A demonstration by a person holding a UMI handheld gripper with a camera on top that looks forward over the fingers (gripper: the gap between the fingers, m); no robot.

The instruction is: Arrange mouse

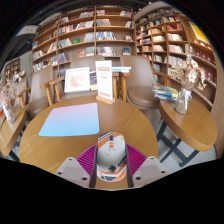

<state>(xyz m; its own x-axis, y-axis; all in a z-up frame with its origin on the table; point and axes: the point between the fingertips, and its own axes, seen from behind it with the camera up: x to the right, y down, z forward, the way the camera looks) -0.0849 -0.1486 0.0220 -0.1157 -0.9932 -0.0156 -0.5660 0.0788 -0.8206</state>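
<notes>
Bookshelves are lining the room behind a round wooden table. The gripper is clamping the mouse between its pads, apparently lifted. The mouse is not yet sitting on the pale mat ahead; placement is remaining.

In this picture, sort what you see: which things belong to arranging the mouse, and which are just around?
Belong to the job:
mouse, between the fingers of the gripper
mouse mat
round table

Just around:
standing sign
bookshelves
chair

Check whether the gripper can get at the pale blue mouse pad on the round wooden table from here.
Probably yes: the pale blue mouse pad lies bare just beyond the fingers, nothing between, though they are shut on the white and grey computer mouse.
</notes>
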